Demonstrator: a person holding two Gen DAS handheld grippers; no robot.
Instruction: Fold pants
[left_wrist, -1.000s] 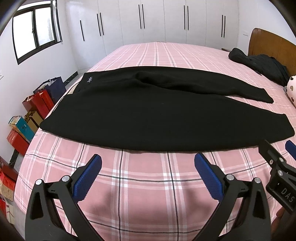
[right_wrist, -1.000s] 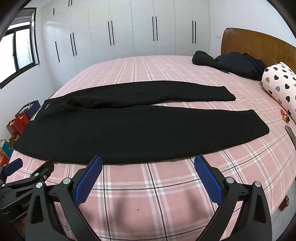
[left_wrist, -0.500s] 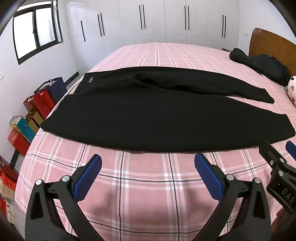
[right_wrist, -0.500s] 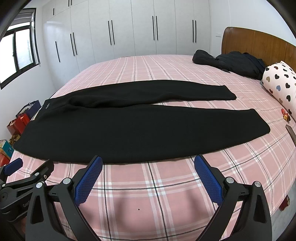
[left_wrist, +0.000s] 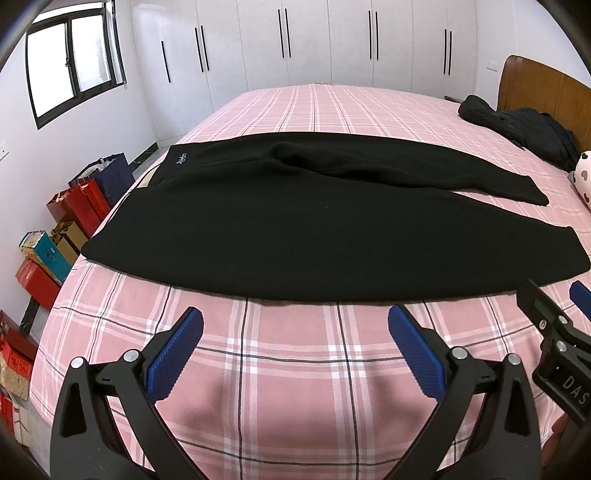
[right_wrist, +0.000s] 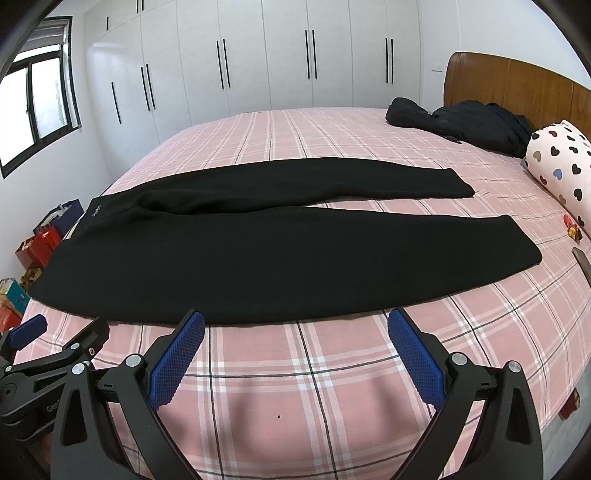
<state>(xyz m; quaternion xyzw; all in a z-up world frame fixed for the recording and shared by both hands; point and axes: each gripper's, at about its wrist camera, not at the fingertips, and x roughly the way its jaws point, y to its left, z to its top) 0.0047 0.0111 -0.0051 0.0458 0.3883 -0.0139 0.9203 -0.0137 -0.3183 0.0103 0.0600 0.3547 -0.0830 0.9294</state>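
Observation:
Black pants (left_wrist: 314, 229) lie flat across the pink plaid bed (left_wrist: 288, 369), waistband at the left, both legs spread toward the right; they also show in the right wrist view (right_wrist: 221, 254). My left gripper (left_wrist: 295, 332) is open and empty, hovering over the bed just short of the near leg's edge. My right gripper (right_wrist: 295, 332) is open and empty, also just short of the near leg. Each gripper shows at the edge of the other's view: the right one (left_wrist: 561, 317) and the left one (right_wrist: 62, 332).
A dark jacket (right_wrist: 461, 123) lies by the wooden headboard (right_wrist: 517, 85). A heart-print pillow (right_wrist: 561, 162) and small red toys (right_wrist: 570, 227) sit at the right. Boxes and bags (left_wrist: 59, 229) stand on the floor at the left. White wardrobes (left_wrist: 332, 44) line the far wall.
Both views have shifted very slightly; the pants lie as before and both grippers stay open.

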